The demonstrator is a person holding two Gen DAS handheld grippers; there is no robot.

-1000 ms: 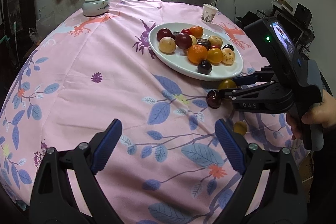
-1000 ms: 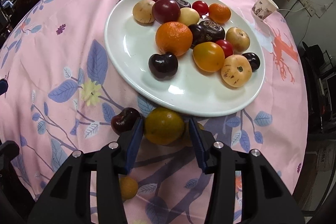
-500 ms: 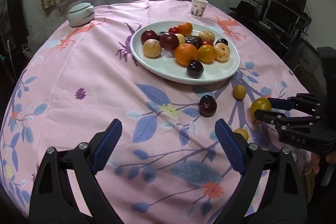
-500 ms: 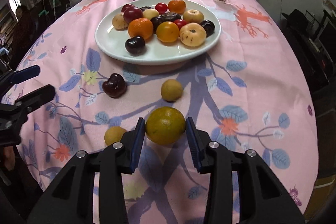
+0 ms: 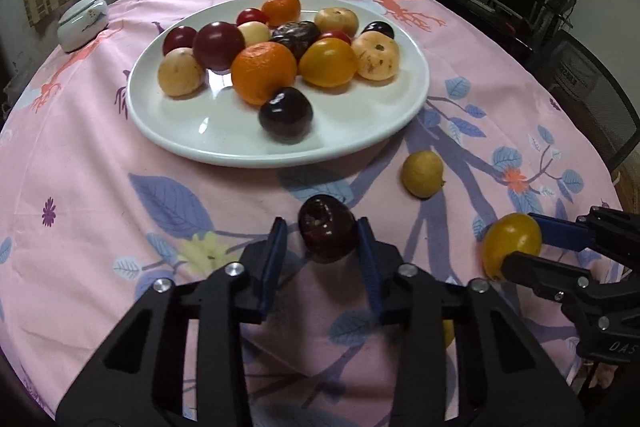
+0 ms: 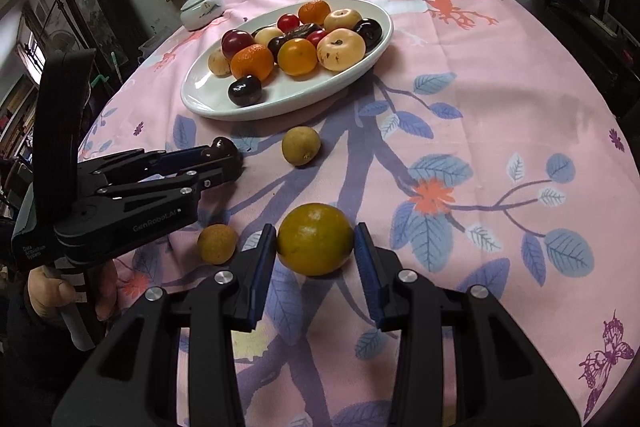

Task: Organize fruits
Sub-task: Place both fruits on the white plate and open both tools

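The dark red cherry [image 5: 327,234] sits on the pink cloth between the blue pads of the left gripper [image 5: 322,247], just short of the near rim of the white plate [image 5: 224,143], which lies straight ahead along the fingers. The right pad looks to touch the fruit while a sliver of gap shows on the left side, so the jaws are narrowed around it; whether they truly pinch it cannot be told. In the right wrist view the same gripper reaches in from the left with the cherry at its tips. The right gripper [image 6: 315,247] is closed onto a yellow-green citrus [image 6: 315,238], both pads against its sides, apparently raised off the cloth and farther back from the plate. Two small yellowish fruits lie loose, one [image 6: 301,145] between the grippers and the plate, another [image 6: 217,243] beside the right gripper's left finger. The left hand is nearer the plate, so its forward carry is likely the shorter move.
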